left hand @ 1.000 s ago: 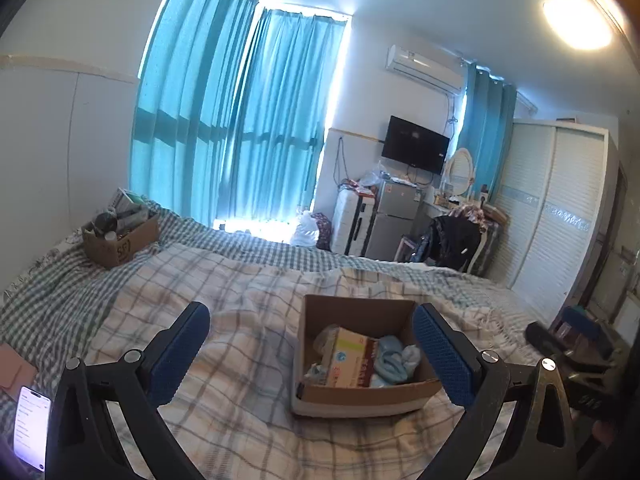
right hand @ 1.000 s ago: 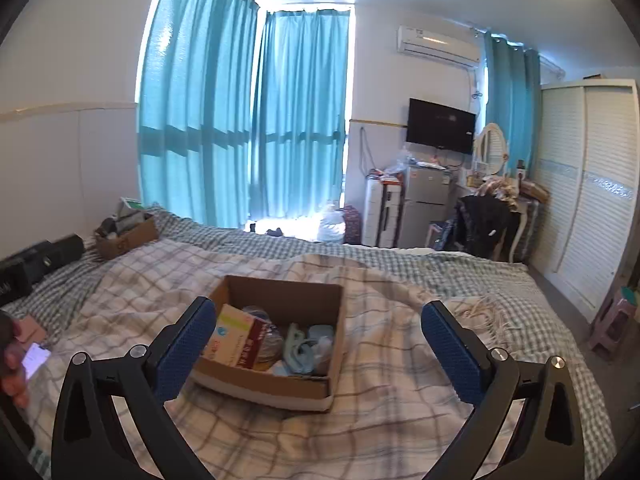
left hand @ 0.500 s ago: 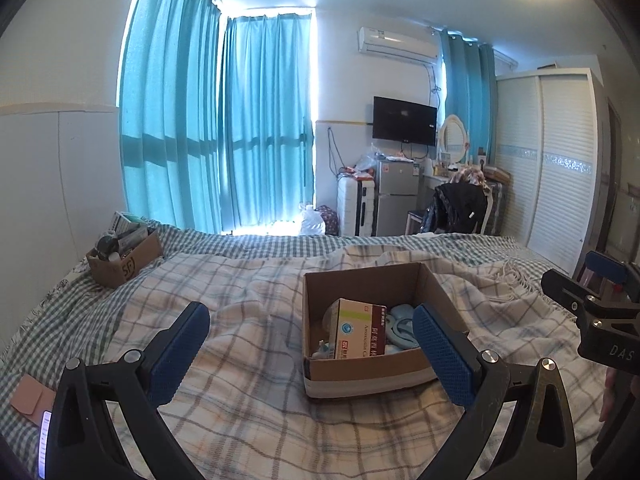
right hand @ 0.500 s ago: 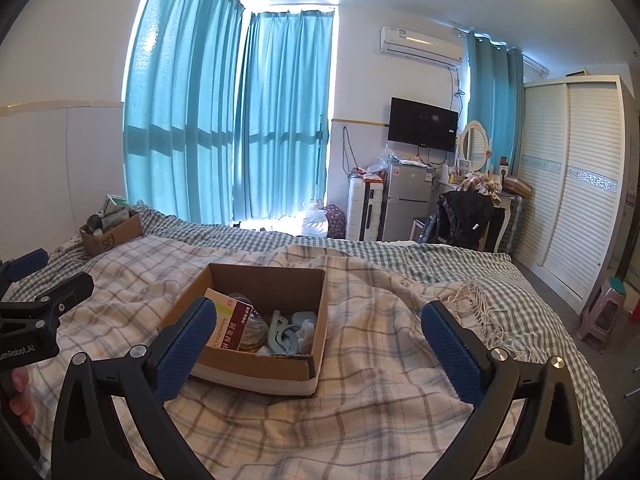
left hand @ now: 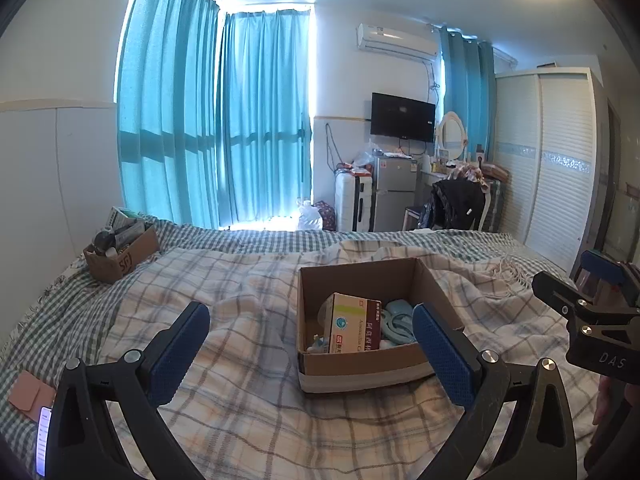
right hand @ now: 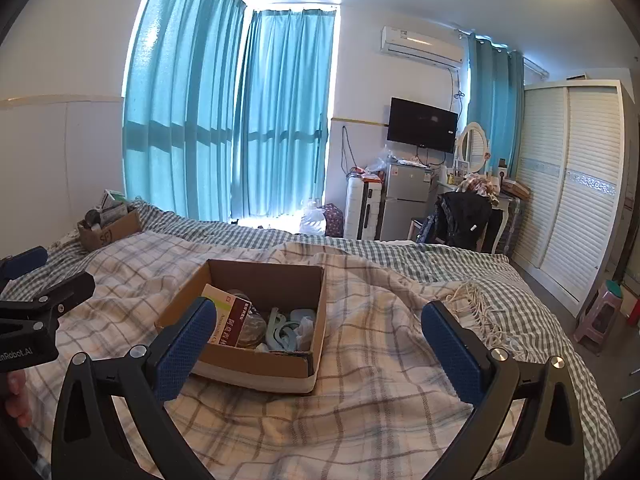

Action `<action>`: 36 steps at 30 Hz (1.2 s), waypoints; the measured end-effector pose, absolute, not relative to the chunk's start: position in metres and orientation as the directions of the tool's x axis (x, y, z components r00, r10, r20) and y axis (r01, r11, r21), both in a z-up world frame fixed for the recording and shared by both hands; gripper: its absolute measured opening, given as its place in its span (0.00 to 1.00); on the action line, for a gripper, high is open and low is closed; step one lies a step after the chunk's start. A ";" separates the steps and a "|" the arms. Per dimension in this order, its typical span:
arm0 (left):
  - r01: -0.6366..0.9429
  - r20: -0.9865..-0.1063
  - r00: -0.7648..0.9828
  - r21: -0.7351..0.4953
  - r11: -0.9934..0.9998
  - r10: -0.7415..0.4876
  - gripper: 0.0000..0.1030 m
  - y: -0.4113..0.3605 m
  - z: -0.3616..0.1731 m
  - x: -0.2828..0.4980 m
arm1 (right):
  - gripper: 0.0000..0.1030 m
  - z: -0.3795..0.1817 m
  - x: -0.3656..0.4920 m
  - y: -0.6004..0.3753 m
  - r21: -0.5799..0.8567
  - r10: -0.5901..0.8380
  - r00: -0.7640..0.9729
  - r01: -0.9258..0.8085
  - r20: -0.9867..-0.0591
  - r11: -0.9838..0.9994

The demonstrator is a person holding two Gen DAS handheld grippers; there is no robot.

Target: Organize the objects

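Observation:
An open cardboard box [left hand: 360,364] sits on the plaid blanket in the middle of the bed; it also shows in the right wrist view [right hand: 256,364]. Inside it are a medicine carton [left hand: 354,330], pale blue plastic hooks [right hand: 282,330] and a small bag. My left gripper [left hand: 310,346] is open and empty, just short of the box. My right gripper [right hand: 318,340] is open and empty, hovering near the box's right side. A second cardboard box [left hand: 120,256] with several items stands at the bed's far left.
A phone [left hand: 43,436] and a pink card [left hand: 30,396] lie at the bed's near left. Beyond the bed are teal curtains, a fridge [left hand: 394,196], a suitcase, a chair with a black jacket, and a white wardrobe [right hand: 572,184] at right.
Both grippers tilted up and levelled, and shifted slightly closer to the box. The right gripper came into the left wrist view's right edge. Jaws stayed open.

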State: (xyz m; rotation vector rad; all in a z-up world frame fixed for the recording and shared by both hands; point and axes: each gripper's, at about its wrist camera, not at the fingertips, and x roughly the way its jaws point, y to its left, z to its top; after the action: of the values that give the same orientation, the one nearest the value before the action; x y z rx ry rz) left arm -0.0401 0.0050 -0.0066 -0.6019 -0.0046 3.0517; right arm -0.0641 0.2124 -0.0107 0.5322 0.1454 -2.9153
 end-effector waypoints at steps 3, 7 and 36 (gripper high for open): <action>-0.033 -0.389 -0.921 -0.010 -0.999 0.034 1.00 0.005 -0.008 -0.041 | 1.00 -0.010 -0.063 0.210 -0.068 -0.158 -0.921 0.194 -0.357 -0.979; -0.031 -0.388 -0.921 -0.003 -1.000 0.030 1.00 0.004 -0.008 -0.040 | 1.00 -0.009 -0.061 0.206 -0.078 -0.162 -0.922 0.201 -0.353 -0.976; -0.023 -0.397 -0.918 0.000 -1.000 0.021 1.00 0.004 -0.010 -0.041 | 1.00 -0.013 -0.063 0.207 -0.070 -0.163 -0.917 0.201 -0.365 -0.977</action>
State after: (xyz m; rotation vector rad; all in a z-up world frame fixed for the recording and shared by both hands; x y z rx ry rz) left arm -0.0411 0.0036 -0.0100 -0.6321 0.0071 3.0541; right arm -0.0629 0.2067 -0.0125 0.5388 0.1572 -2.9016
